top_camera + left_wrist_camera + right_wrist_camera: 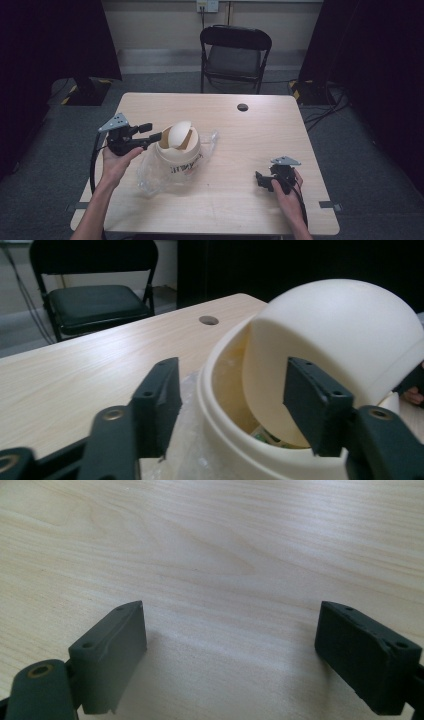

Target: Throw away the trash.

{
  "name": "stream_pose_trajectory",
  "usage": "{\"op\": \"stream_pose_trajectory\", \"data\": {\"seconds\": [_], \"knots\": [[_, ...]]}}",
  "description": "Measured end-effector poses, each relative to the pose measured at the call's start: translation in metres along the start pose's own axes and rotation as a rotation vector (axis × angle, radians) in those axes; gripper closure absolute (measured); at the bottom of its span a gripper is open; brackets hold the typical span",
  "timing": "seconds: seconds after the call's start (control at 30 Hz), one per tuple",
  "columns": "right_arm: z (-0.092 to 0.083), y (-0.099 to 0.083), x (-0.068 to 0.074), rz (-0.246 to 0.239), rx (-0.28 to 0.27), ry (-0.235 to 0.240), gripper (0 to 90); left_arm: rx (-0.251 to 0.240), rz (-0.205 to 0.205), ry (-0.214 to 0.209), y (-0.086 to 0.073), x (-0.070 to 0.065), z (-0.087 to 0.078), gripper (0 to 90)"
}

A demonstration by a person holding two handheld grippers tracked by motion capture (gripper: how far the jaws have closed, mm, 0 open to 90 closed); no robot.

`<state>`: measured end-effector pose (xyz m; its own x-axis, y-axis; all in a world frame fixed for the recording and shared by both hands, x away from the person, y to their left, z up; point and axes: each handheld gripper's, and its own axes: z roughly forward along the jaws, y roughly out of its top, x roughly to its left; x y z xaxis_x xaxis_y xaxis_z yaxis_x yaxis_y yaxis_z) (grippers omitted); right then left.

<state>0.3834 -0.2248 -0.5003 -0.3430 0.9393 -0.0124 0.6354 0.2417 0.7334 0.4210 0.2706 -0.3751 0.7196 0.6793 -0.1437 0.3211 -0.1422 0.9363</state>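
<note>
Matt cream plastic bin (178,150) with smooth domed lid (340,340); crinkled clear plastic bag (150,172); pale wood-grain table (240,185)

Things around the work area

A wooden table (235,200) has a small round hole (242,107) near its far edge. Behind it stands a black folding chair (235,56). Cables (327,107) lie on the grey floor (380,165) at the far right, and a wall socket (207,5) is above the chair.

Left tool (156,136) raised, jaws apart; right tool (260,181) low, jaws wide.
</note>
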Motion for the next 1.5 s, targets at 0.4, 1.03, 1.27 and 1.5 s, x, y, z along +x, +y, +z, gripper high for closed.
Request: {"op": "stream_pose_trajectory", "data": {"seconds": [0.4, 1.03, 1.27, 1.5], "knots": [[0.000, 0.000, 0.000, 0.000, 0.000, 0.000, 12.3, 0.039, -0.039, 0.070, -0.007, 0.013, -0.010, 25.1], [0.000, 0.000, 0.000, 0.000, 0.000, -0.001, 12.3, 0.128, -0.111, 0.173, -0.044, 0.026, -0.038, 17.4], [0.000, 0.000, 0.000, 0.000, 0.000, -0.001, 12.2, 0.162, -0.148, 0.227, -0.064, 0.031, -0.055, 16.6], [0.000, 0.000, 0.000, 0.000, 0.000, -0.001, 12.3, 0.196, -0.140, 0.277, -0.085, 0.029, -0.060, 16.6]]}}
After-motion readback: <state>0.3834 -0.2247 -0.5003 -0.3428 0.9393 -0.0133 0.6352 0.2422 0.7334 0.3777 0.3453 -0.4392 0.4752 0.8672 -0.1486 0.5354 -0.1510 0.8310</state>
